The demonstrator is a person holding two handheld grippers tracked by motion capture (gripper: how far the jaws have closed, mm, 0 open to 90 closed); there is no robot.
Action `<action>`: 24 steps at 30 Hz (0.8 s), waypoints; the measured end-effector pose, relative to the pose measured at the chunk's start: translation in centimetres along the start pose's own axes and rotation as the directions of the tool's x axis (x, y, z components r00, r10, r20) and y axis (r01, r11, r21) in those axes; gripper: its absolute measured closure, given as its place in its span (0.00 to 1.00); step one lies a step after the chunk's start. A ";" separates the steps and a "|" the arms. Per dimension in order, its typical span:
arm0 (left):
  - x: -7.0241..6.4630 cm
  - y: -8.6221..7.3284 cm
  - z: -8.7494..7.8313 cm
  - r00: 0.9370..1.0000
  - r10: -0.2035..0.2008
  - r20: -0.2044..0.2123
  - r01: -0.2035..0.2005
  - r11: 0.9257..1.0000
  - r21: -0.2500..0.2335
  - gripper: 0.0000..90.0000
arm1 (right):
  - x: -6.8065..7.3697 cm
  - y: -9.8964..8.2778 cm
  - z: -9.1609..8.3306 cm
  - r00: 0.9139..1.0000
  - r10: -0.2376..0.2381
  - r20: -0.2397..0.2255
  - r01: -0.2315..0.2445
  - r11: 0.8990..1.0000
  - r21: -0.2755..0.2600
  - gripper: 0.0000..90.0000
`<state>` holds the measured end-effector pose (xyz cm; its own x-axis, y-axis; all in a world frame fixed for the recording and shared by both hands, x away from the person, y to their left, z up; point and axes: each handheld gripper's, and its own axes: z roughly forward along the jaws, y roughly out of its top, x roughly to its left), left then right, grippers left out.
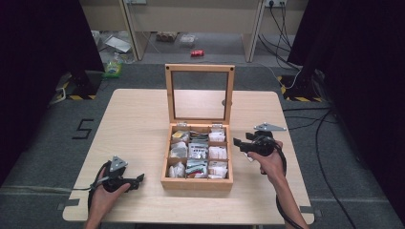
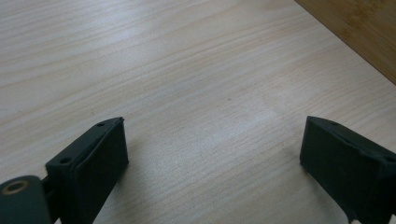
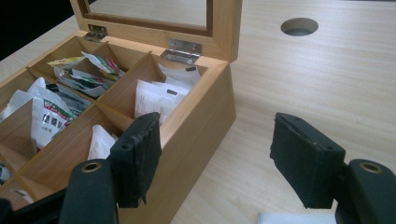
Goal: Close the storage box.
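The box (image 1: pixel 197 181) is sitting mid-counter (image 1: pixel 133 124), its right wall just left of the right claw (image 1: pixel 237 143), whose jaws are gaping wide, empty, straddling that wall's rim in the right gripper view. Its lid (image 1: pixel 199 93) is standing upright at the far side. The left claw (image 1: pixel 140 179) is resting wide and empty, near the box's left front corner.

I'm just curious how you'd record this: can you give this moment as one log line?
box: lid up, packets inside | left gripper: open, on table | right gripper: open, beside box, holding nothing
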<state>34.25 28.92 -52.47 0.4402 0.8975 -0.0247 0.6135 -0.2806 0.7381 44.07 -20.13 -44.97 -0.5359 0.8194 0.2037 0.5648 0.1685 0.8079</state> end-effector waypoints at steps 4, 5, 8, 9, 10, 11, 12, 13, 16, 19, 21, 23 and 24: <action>0.0 0.0 0.0 1.000 0.000 0.000 0.000 1.000 0.000 0.08 | -0.1 0.8 0.4 1.000 -0.007 0.009 0.008 1.000 -0.021 0.38; 0.0 0.0 0.0 1.000 0.000 0.000 0.000 1.000 0.000 0.08 | -0.2 1.1 0.5 1.000 -0.011 0.011 0.011 1.000 -0.026 0.38; 0.0 0.0 0.0 1.000 0.000 -0.001 0.000 1.000 0.001 0.08 | -0.5 2.0 0.8 1.000 -0.010 0.003 0.010 0.999 -0.034 0.38; 0.0 0.0 0.0 1.000 0.000 -0.001 0.000 1.000 0.001 0.08 | -0.6 2.3 1.0 1.000 -0.009 -0.002 0.009 0.999 -0.035 0.38; 0.0 0.0 0.0 1.000 0.000 0.000 0.000 1.000 0.001 0.08 | -0.6 2.5 1.2 1.000 -0.012 -0.004 0.012 0.999 -0.035 0.38; 0.0 0.0 0.0 1.000 0.000 0.000 0.000 1.000 0.001 0.08 | -0.7 2.7 1.4 1.000 -0.016 -0.003 0.016 0.999 -0.035 0.38; 0.0 0.0 0.0 1.000 0.000 0.000 0.000 1.000 0.001 0.08 | -0.6 3.1 1.7 1.000 -0.018 0.001 0.018 0.999 -0.031 0.38; 0.0 0.0 0.0 1.000 0.001 0.000 -0.001 1.000 0.001 0.08 | -0.6 3.3 1.9 1.000 -0.022 0.002 0.022 0.999 -0.035 0.38; 0.0 0.0 0.0 1.000 0.000 0.000 0.000 1.000 0.001 0.08 | -0.7 4.0 2.5 1.000 -0.023 -0.001 0.023 0.999 -0.047 0.38; 0.0 0.0 0.0 1.000 0.001 0.000 -0.001 1.000 0.001 0.08 | -0.8 4.7 3.1 1.000 -0.031 -0.004 0.030 0.998 -0.056 0.40; 0.0 0.0 0.0 1.000 0.000 -0.001 0.000 1.000 0.000 0.08 | -1.0 5.1 3.3 0.999 -0.035 -0.002 0.034 0.997 -0.062 0.42; 0.0 0.0 0.0 1.000 0.000 -0.001 0.000 1.000 0.000 0.08 | -1.1 5.4 3.5 0.999 -0.040 0.004 0.040 0.997 -0.061 0.43; 0.0 0.0 0.0 1.000 0.000 -0.001 0.000 1.000 0.000 0.08 | -1.2 5.5 3.6 0.999 -0.039 0.005 0.040 0.997 -0.064 0.43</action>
<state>34.26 28.92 -52.47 0.4398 0.8978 -0.0239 0.6136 -0.2810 0.7379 50.08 -18.17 -42.79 -0.5543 0.8151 0.1687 0.5017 0.1654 0.8491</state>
